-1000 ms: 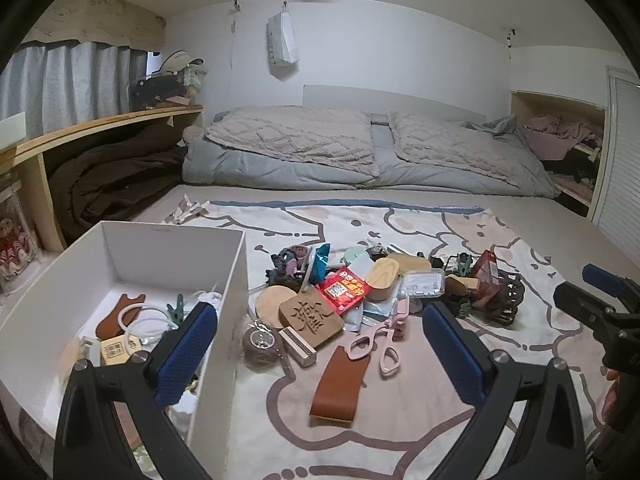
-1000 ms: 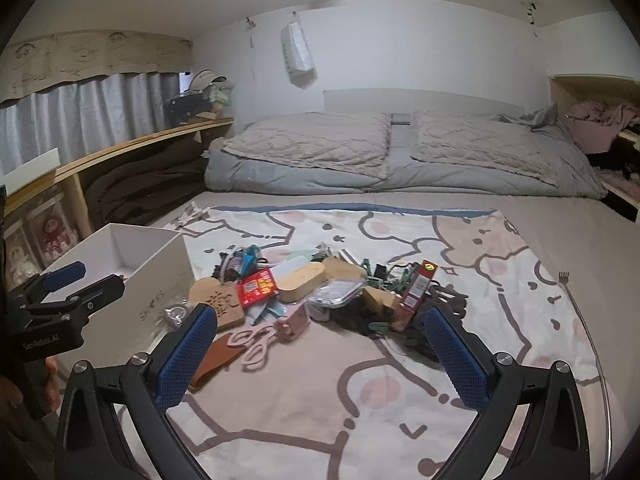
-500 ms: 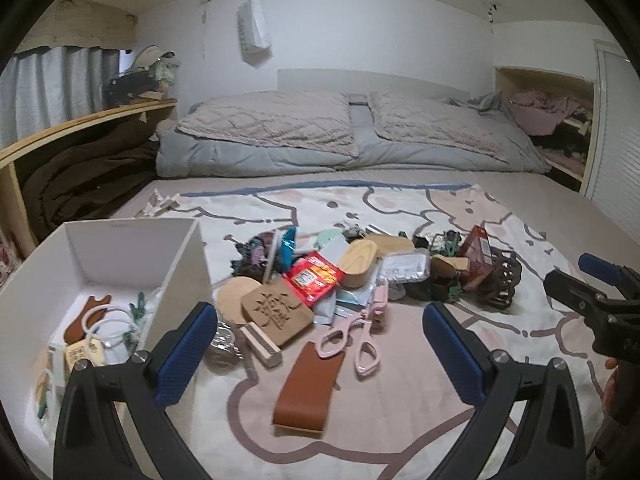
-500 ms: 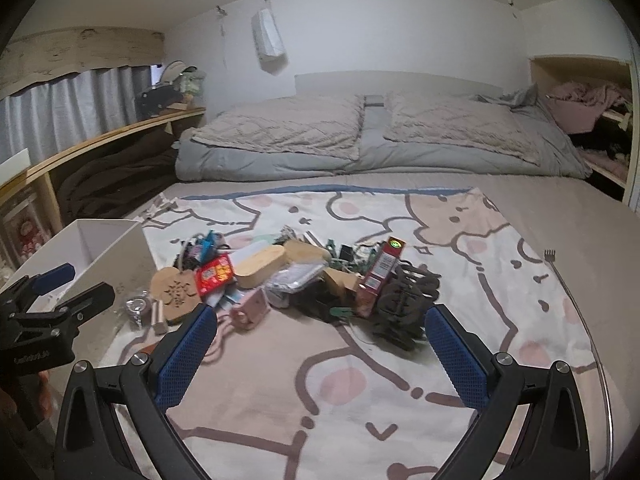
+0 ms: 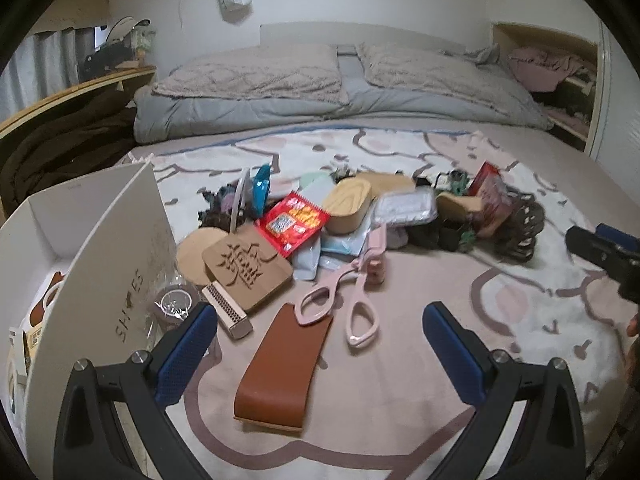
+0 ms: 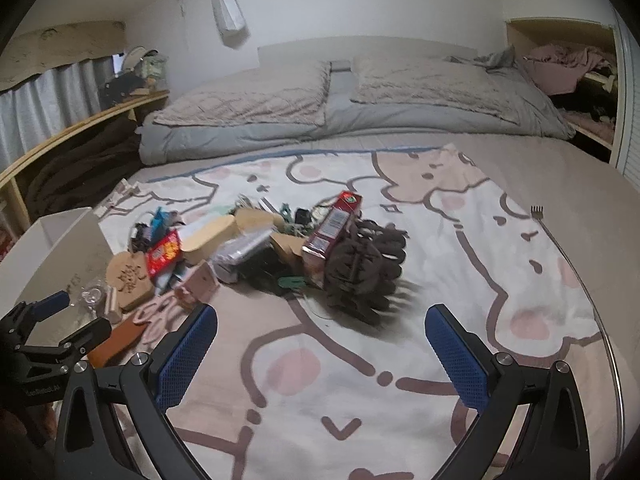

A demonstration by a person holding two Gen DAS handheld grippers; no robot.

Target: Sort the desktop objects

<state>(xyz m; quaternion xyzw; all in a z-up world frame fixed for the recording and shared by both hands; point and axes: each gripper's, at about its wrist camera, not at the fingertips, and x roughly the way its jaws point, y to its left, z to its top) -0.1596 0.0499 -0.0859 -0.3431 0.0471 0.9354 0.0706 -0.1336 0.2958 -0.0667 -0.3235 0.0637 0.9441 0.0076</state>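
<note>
A pile of small objects lies on a patterned blanket (image 5: 400,380). Nearest my open, empty left gripper (image 5: 316,344) are a brown leather case (image 5: 280,368) and pink scissors (image 5: 352,292). Behind them lie a carved wooden tag (image 5: 248,264), a red snack packet (image 5: 294,222) and a wooden box (image 5: 348,202). A white box (image 5: 100,264) stands at the left with items inside. My right gripper (image 6: 320,344) is open and empty, just short of a dark hair claw clip (image 6: 360,272) and a red carton (image 6: 332,228).
Folded grey bedding (image 5: 340,84) lies behind the pile. A wooden shelf (image 5: 72,92) runs along the left wall. A thin metal back scratcher (image 6: 576,272) lies at the blanket's right edge. The right gripper shows at the right edge of the left wrist view (image 5: 604,252).
Both grippers have moved forward and closer to the pile. The left has swung right, away from the white box. The right has closed in on the claw clip.
</note>
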